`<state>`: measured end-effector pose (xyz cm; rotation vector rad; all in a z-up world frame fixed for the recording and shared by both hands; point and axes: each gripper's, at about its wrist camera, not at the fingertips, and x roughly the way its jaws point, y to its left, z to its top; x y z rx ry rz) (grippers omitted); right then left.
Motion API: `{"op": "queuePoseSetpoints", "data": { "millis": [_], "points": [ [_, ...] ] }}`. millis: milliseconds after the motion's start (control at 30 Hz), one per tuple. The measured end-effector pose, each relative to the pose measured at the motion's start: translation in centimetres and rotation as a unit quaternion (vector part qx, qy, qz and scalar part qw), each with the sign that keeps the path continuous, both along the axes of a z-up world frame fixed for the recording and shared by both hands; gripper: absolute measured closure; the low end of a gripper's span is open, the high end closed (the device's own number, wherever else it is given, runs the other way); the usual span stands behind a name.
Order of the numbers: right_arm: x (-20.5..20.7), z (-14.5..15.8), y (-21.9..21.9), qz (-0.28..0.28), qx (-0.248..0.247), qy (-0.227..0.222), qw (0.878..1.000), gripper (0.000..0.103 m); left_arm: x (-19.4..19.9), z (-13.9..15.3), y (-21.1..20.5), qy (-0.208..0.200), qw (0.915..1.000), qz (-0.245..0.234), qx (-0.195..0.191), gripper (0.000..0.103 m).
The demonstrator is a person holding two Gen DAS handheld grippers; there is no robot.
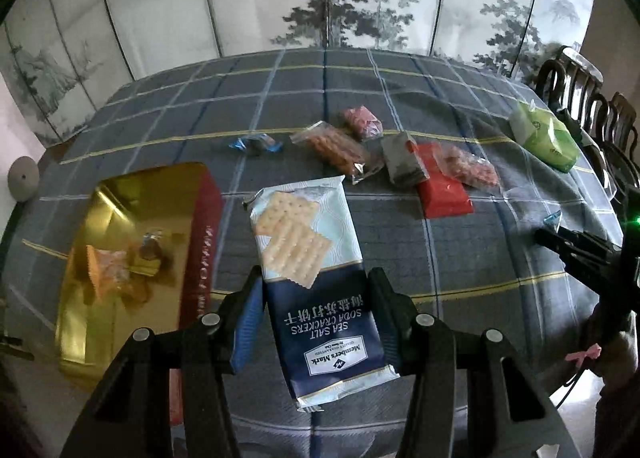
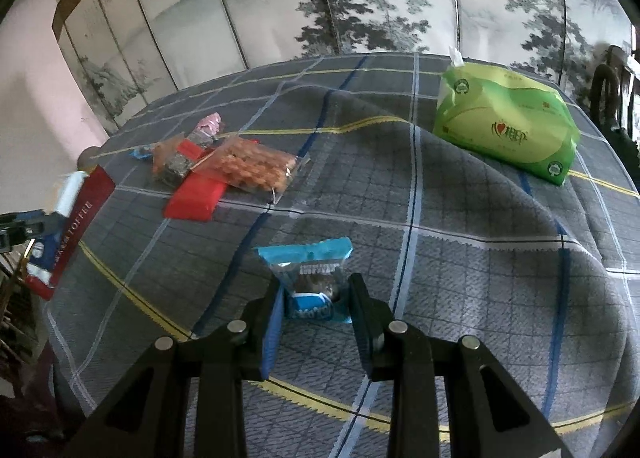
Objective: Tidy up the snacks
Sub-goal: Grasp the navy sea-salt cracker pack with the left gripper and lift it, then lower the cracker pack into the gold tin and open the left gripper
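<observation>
My left gripper [image 1: 316, 278] is shut on a blue and white pack of soda crackers [image 1: 308, 258], lifted above the table beside a gold tin [image 1: 132, 193] with red walls. The tin holds an orange packet [image 1: 108, 270] and a small wrapped sweet [image 1: 152, 250]. My right gripper [image 2: 316, 290] is shut on a small blue-wrapped chocolate snack [image 2: 310, 264], low over the plaid tablecloth [image 2: 440, 278]. In the right wrist view the cracker pack [image 2: 60, 213] shows at the far left in front of the tin's red wall [image 2: 90, 201].
Loose snacks lie mid-table: a blue sweet [image 1: 256, 145], a clear bag of orange biscuits [image 1: 332, 149], a pink packet [image 1: 362, 121], a grey packet [image 1: 400, 161] and a red packet [image 1: 444, 193]. A green tissue pack [image 2: 508, 129] sits far right. Dark chairs [image 1: 580, 97] line the right edge.
</observation>
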<state>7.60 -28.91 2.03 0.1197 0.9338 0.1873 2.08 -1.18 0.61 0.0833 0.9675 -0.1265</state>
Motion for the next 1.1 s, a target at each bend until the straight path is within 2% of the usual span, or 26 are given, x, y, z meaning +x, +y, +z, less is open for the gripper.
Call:
{"op": "queuePoseSetpoints", "data": {
  "millis": [367,600,833,1100],
  "points": [
    [0.1,0.0,0.3,-0.003,-0.012,0.001,1.0,0.071,-0.8,1.4,4.1,-0.021,0.9993,0.03,-0.002,0.056],
    [0.1,-0.1,0.5,-0.003,-0.017,0.0,1.0,0.071,-0.8,1.9,9.2,-0.021,0.9972,0.072,-0.002,0.056],
    [0.1,0.0,0.4,-0.003,-0.017,0.0,1.0,0.071,0.0,1.0,14.7,-0.015,0.9928,0.119,0.012,0.056],
    [0.1,0.0,0.5,-0.002,-0.018,0.0,1.0,0.071,-0.3,-0.6,17.4,-0.028,0.9909,0.126,0.038,0.056]
  ]
}}
